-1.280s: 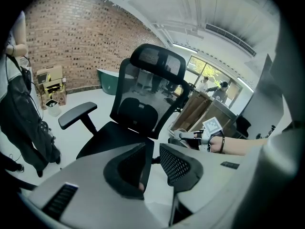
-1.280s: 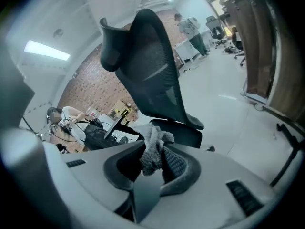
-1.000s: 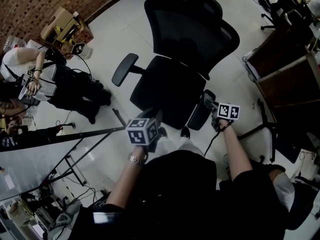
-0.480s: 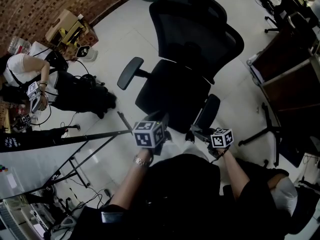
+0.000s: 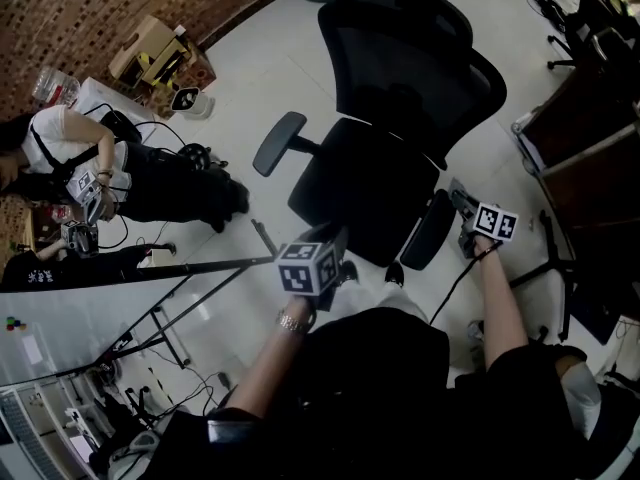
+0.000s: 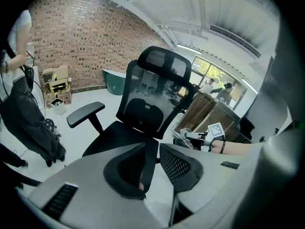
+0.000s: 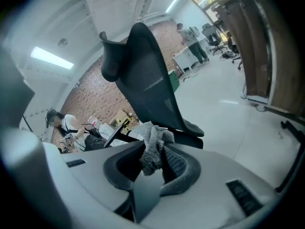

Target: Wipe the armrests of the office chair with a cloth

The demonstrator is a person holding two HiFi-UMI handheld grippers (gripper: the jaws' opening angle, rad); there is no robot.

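The black office chair point(image 5: 400, 98) stands in front of me in the head view, its left armrest point(image 5: 279, 141) out to the left and its right armrest point(image 5: 430, 230) close to me. My right gripper point(image 5: 457, 194) hovers just right of the right armrest. In the right gripper view it point(image 7: 155, 149) is shut on a grey cloth point(image 7: 151, 157), which bunches out above the jaws, with the chair back point(image 7: 143, 75) beyond. My left gripper point(image 5: 331, 239) hangs before the seat's front edge; its jaws point(image 6: 157, 145) are shut and empty.
A person point(image 5: 95, 173) sits on the white floor at the left, beside cardboard boxes point(image 5: 150, 53) and cables. A black pole point(image 5: 195, 268) runs across below the chair's left side. Wooden furniture point(image 5: 590, 138) and another chair's base point(image 5: 545, 263) stand at the right.
My right gripper drew back toward me, then swung out to the right of the right armrest with the cloth. The left gripper has hardly moved.
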